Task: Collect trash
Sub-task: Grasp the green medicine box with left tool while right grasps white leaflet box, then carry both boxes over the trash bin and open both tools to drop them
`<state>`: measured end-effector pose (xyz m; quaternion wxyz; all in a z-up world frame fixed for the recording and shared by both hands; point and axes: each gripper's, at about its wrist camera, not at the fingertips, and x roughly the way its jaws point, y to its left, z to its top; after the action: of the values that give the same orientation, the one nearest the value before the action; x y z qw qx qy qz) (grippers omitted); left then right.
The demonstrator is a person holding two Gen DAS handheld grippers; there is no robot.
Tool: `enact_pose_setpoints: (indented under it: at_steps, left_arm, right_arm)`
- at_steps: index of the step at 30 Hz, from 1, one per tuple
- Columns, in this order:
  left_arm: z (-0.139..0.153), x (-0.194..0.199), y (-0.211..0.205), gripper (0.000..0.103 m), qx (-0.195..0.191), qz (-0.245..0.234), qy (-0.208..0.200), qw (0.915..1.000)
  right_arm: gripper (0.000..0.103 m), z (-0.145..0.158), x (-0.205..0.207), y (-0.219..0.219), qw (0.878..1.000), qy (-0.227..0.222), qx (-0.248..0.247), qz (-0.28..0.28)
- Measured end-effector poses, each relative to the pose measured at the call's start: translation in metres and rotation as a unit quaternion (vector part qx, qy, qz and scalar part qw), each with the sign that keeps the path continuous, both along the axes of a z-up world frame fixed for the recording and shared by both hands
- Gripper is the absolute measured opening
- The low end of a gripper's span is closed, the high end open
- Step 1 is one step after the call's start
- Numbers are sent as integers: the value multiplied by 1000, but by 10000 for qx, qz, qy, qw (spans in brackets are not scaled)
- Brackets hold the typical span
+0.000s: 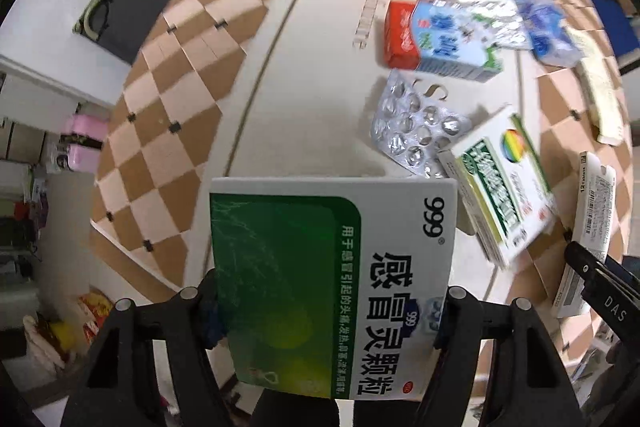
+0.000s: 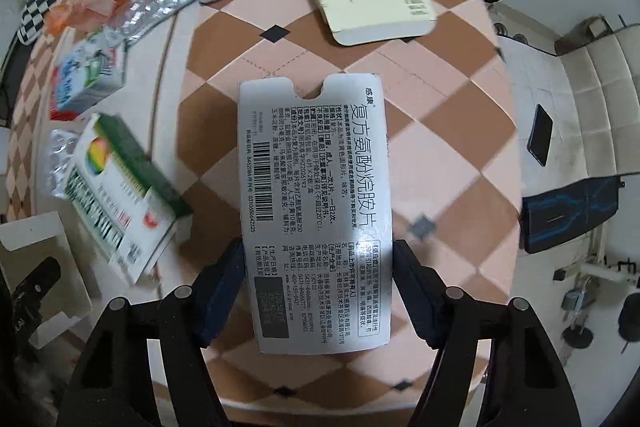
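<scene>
A: Left gripper [image 1: 326,311] is clamped on the green box [image 1: 320,283], pads on both side edges, box jutting forward over the table [image 1: 312,75].

B: And the right?

A: Right gripper [image 2: 318,287] pinches the white box [image 2: 316,211] at its near end, above the checked cloth [image 2: 440,155]. I judge both need steady pressure and level carrying. More trash, the blister pack [image 1: 416,131] among it, lies beyond.
</scene>
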<state>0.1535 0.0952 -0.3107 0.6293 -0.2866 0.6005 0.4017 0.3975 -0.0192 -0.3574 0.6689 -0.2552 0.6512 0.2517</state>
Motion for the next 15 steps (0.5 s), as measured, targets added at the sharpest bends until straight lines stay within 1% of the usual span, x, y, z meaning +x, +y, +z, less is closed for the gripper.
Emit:
enact_pose_setpoints:
  at_steps: [3,5,7,8,9,11,12,13,14,15]
  left_arm:
    - [28,-10,-3,69,247,-230,-172,9993]
    - [41,-18,-10,69,396,-385,-316,9980]
    - [57,-37,-20,69,540,-571,-479,9958]
    - [67,-38,-23,69,586,-650,-536,9947]
    - [76,-49,-28,69,633,-748,-615,9933]
    - [87,-76,-34,69,654,-913,-753,9908]
    - [89,-87,-38,69,649,-981,-789,9899]
    - [90,-101,-42,69,618,-1057,-848,9888]
    - [89,-114,-45,69,572,-1118,-906,9879]
    - [89,-125,-51,69,534,-1178,-920,9873]
  right_arm:
    - [74,33,-24,-14,9991,42,390,-188]
    - [74,55,-53,-23,9978,1,629,-229]
    - [74,78,-84,-31,9964,-136,800,-231]
    - [74,85,-96,-44,9954,-163,907,-247]
    - [74,94,-112,-52,9943,-196,1008,-280]
    - [74,102,-131,-71,9926,-259,1134,-334]
    - [74,111,-155,-78,9918,-261,1191,-387]
    - [74,107,-157,-91,9913,-247,1224,-417]
    - [74,107,-172,-100,9908,-245,1248,-452]
    - [74,110,-196,-109,9905,-226,1259,-496]
